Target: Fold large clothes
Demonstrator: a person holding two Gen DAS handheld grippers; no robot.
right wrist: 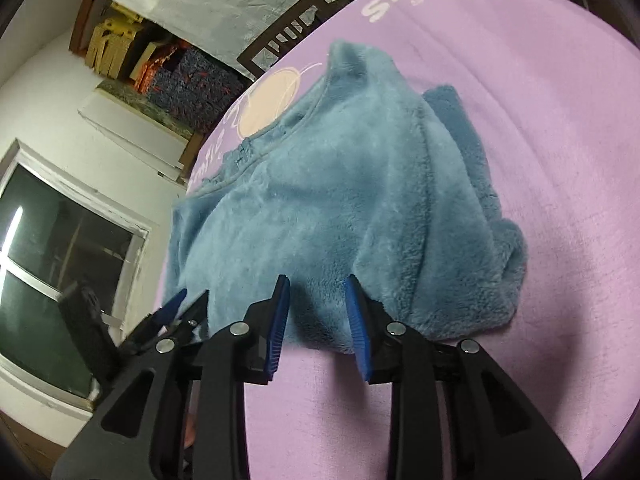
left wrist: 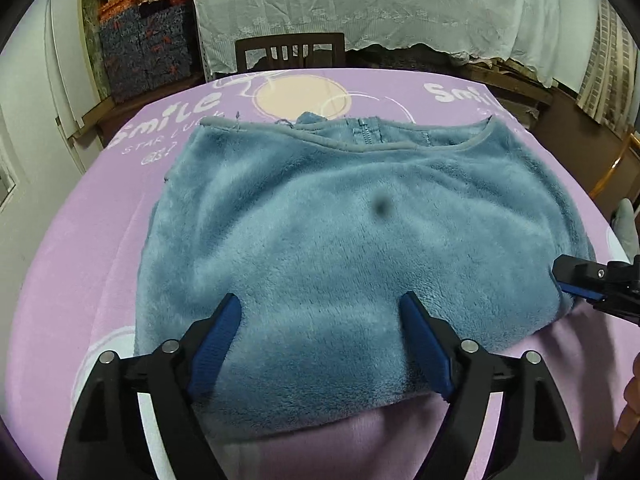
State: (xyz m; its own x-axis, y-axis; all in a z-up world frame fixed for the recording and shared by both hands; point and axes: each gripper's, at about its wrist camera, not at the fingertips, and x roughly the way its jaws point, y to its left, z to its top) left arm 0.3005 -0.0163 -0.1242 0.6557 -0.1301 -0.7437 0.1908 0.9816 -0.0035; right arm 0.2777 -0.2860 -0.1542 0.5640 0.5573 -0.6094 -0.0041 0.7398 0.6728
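Observation:
A blue fleece garment [left wrist: 344, 240] lies folded on the purple cloth-covered table [left wrist: 80, 260], neckline and zipper at the far side. My left gripper [left wrist: 320, 308] is open, its blue pads astride the garment's near edge. My right gripper [right wrist: 316, 284] is open too, its pads pressing into the garment's [right wrist: 320, 184] near right corner. The right gripper shows at the right edge of the left wrist view [left wrist: 576, 280]. The left gripper shows low left in the right wrist view [right wrist: 188, 304].
A dark wooden chair [left wrist: 290, 50] stands behind the table's far edge. Patterned storage boxes [left wrist: 148, 52] are stacked at the back left. A white lace cover [left wrist: 380, 4] drapes furniture behind. A window [right wrist: 60, 248] is at the left.

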